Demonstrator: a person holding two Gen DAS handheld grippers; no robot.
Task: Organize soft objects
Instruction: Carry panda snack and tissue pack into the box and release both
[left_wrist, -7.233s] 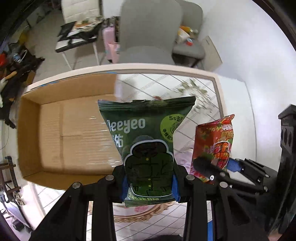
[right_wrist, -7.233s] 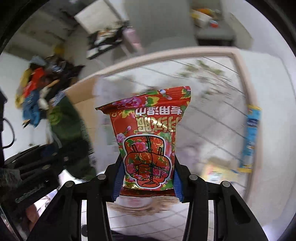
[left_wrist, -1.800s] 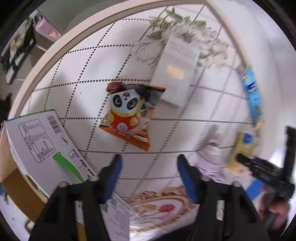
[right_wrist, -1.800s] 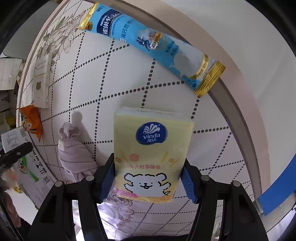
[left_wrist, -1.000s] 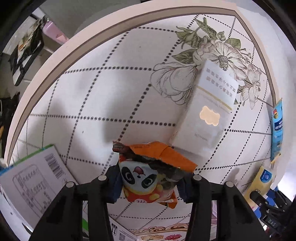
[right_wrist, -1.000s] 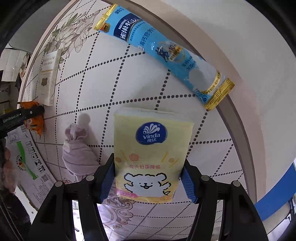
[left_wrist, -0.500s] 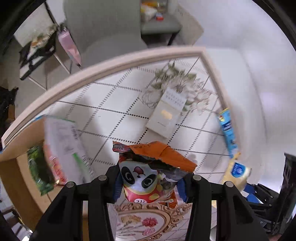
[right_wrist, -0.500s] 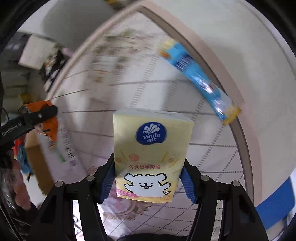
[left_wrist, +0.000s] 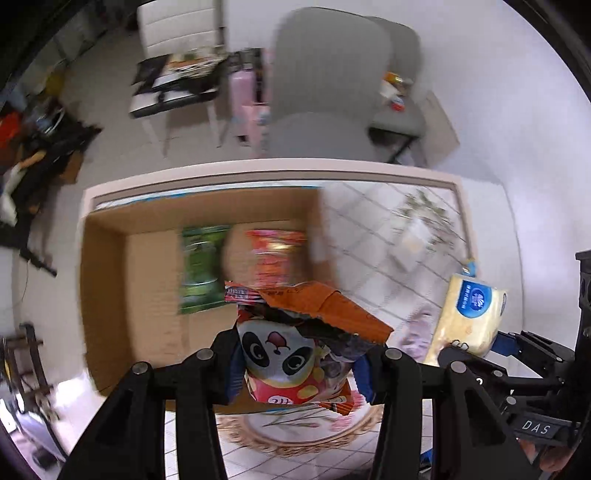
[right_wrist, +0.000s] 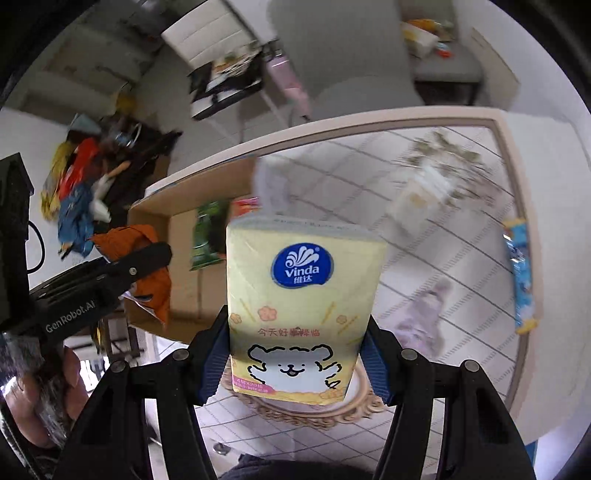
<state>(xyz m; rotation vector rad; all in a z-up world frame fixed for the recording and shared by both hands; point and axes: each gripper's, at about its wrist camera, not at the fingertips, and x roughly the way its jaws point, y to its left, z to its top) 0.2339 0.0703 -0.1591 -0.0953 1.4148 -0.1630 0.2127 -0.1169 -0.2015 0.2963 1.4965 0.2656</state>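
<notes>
My left gripper (left_wrist: 297, 365) is shut on an orange panda snack bag (left_wrist: 291, 354) and holds it in the air above the near edge of the cardboard box (left_wrist: 107, 280). A green snack bag (left_wrist: 201, 269) and a red snack bag (left_wrist: 277, 254) lie inside the box. My right gripper (right_wrist: 295, 362) is shut on a yellow Vinda tissue pack (right_wrist: 299, 306), held above the table to the right of the box. The tissue pack also shows in the left wrist view (left_wrist: 469, 317). The panda bag also shows in the right wrist view (right_wrist: 147, 273).
On the tiled table (right_wrist: 443, 258) lie a purple cloth (right_wrist: 424, 321), a white pack (right_wrist: 421, 199) and a blue stick packet (right_wrist: 519, 273) near the right rim. Grey chairs (left_wrist: 325, 92) stand behind the table. Clutter lies on the floor at left.
Both grippers have lifted and swung left toward the box with their loads. The views now look across the table to the box instead of down at the table.
</notes>
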